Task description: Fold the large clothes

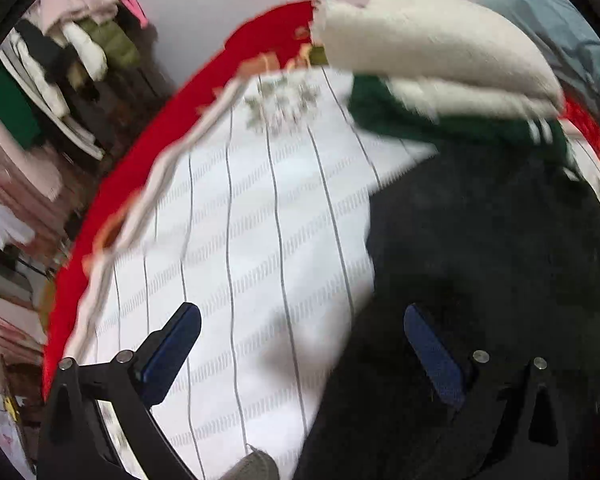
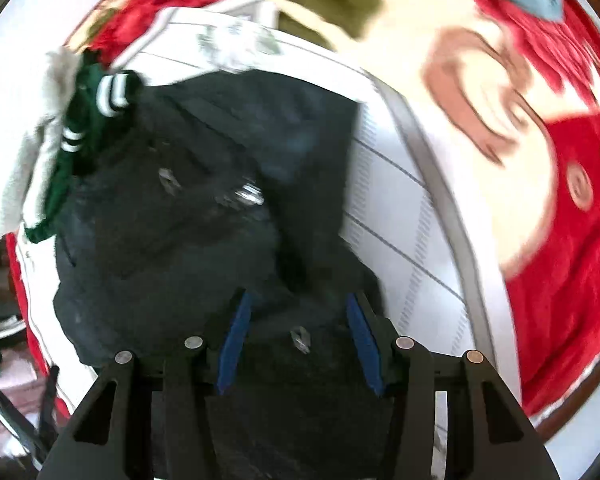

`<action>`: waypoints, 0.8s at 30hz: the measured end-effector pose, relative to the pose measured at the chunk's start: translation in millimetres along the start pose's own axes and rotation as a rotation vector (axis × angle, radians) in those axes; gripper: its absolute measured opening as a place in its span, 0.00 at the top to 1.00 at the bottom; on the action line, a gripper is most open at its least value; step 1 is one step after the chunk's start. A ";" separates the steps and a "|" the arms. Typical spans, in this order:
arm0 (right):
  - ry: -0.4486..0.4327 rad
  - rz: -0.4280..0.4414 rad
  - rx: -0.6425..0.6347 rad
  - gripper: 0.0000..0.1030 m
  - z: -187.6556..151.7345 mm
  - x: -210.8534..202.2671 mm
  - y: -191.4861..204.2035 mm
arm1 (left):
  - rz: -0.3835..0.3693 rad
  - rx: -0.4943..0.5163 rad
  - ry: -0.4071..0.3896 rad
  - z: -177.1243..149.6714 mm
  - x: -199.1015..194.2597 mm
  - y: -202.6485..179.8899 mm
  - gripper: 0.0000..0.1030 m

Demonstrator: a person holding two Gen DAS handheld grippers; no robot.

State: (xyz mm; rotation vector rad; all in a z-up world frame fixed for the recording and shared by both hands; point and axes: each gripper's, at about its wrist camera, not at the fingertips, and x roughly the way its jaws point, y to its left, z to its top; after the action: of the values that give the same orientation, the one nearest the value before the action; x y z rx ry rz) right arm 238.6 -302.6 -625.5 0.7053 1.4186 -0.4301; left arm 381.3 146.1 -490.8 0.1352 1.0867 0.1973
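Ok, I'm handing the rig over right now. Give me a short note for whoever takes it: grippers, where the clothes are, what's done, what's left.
Left gripper: open, empty, above the striped sheet at the edge of the black garment.
Right gripper: jaws part open over the black garment, pads not pressing; no grip seen.
Clothes: black garment lies bunched on the sheet, not flat. Cream garment and green garment are piled at its far side, on the red blanket.
Done: no clean fold visible.
Left: spread the black garment and fold it; probably the pile after.
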 end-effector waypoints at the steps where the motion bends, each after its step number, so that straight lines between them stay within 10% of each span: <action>1: 0.002 0.016 0.003 0.49 4.7 4.8 6.7 | 0.015 0.005 -0.004 6.7 8.5 -2.8 0.00; 6: -0.001 0.065 0.053 0.49 25.7 41.6 34.3 | 0.056 0.182 0.126 14.0 98.8 -52.7 0.00; 12: 0.069 -0.023 -0.018 0.28 38.0 93.8 47.3 | 0.034 0.214 0.093 9.9 104.4 -47.0 0.00; 17: -0.037 -0.163 -0.142 0.90 24.9 79.6 70.1 | 0.055 0.188 0.079 21.7 90.1 -40.3 0.00; 24: -0.144 -0.204 0.021 1.00 19.7 29.5 23.3 | 0.080 0.212 0.061 20.3 79.6 -54.5 0.00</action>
State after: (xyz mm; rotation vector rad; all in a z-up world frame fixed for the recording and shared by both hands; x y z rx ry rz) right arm 272.3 -294.9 -650.0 0.5365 1.3556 -0.6439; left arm 440.2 110.7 -561.4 0.3651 1.1629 0.1577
